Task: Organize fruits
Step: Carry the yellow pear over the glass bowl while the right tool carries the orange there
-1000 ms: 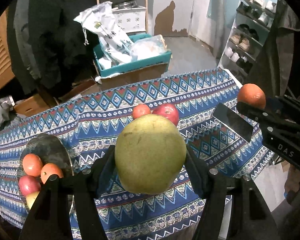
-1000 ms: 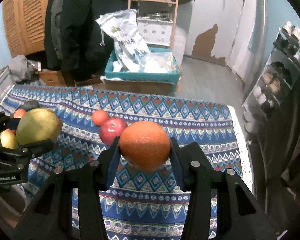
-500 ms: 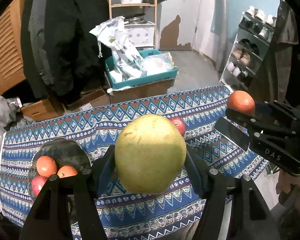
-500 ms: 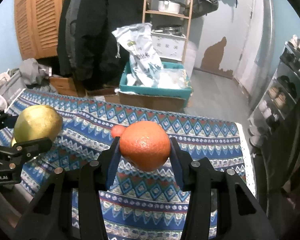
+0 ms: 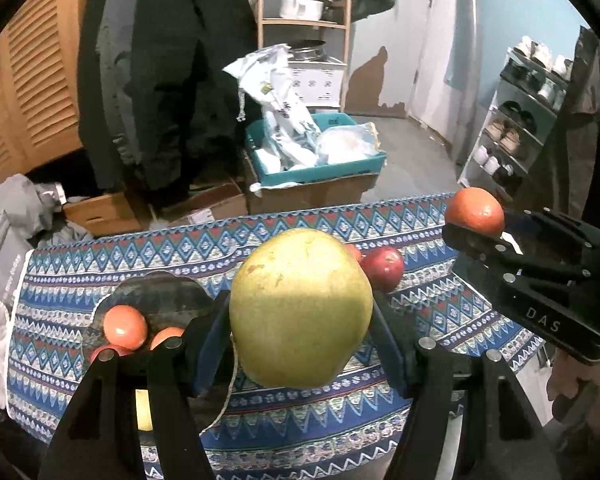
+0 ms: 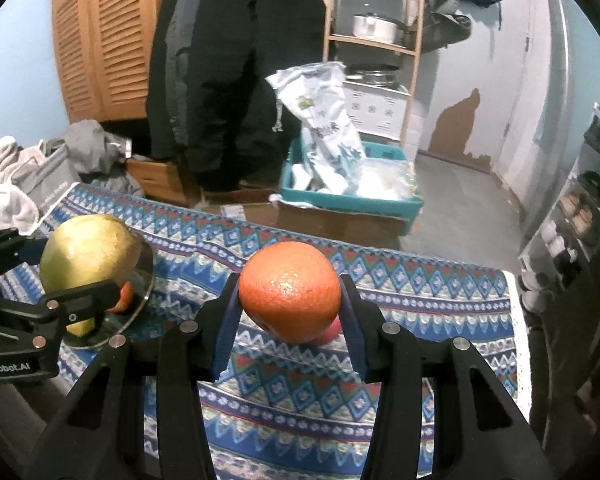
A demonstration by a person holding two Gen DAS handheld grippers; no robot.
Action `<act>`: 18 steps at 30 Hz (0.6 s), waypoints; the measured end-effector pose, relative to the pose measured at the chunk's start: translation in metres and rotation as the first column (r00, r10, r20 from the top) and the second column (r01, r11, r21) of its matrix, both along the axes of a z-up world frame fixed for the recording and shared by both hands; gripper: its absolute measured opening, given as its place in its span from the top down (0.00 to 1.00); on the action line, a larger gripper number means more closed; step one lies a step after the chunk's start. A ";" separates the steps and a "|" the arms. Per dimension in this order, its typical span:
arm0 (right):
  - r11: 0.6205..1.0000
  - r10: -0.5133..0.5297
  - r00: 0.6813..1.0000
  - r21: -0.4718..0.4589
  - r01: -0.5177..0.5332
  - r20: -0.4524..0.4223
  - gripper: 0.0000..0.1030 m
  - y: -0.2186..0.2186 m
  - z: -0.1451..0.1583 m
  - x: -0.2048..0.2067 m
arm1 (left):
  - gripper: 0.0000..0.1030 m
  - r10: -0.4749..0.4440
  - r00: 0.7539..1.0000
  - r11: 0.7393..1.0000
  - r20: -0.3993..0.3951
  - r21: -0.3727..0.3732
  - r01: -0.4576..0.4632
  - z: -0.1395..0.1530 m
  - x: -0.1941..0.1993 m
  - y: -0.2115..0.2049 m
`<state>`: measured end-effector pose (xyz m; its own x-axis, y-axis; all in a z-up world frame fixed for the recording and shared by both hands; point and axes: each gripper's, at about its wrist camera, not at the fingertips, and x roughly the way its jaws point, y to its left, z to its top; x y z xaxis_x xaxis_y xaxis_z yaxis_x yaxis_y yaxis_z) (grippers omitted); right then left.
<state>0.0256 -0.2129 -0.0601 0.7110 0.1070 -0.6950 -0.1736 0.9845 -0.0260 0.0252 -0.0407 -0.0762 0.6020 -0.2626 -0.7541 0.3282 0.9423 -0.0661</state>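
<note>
My left gripper [image 5: 300, 316] is shut on a big yellow-green pear [image 5: 300, 304] and holds it above the patterned tablecloth [image 5: 292, 412]. My right gripper [image 6: 288, 300] is shut on an orange [image 6: 288, 292], also held above the cloth. A dark round plate [image 5: 160, 296] at the left holds several fruits, among them an orange-red one [image 5: 125, 326]. A red apple [image 5: 383, 267] lies on the cloth behind the pear. In the left wrist view the right gripper with the orange [image 5: 474, 212] is at the right. In the right wrist view the pear [image 6: 86, 256] hangs over the plate [image 6: 140, 300].
Beyond the table's far edge stand a teal crate [image 5: 316, 164] with bags on cardboard boxes, dark coats, a wooden shelf and a shoe rack [image 5: 516, 128]. Grey and white laundry [image 6: 28, 176] lies off the table's left end. The table's right edge [image 6: 518, 320] drops to the floor.
Both grippers have risen and pulled back with their fruits, so the table looks lower and farther. The left gripper's pear now sits nearer the plate.
</note>
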 end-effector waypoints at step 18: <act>0.995 0.094 0.994 0.049 -0.092 -0.056 0.55 0.067 -0.014 0.039 | 0.34 0.120 0.991 0.992 -0.052 -0.036 -0.122 -0.016 0.015 0.067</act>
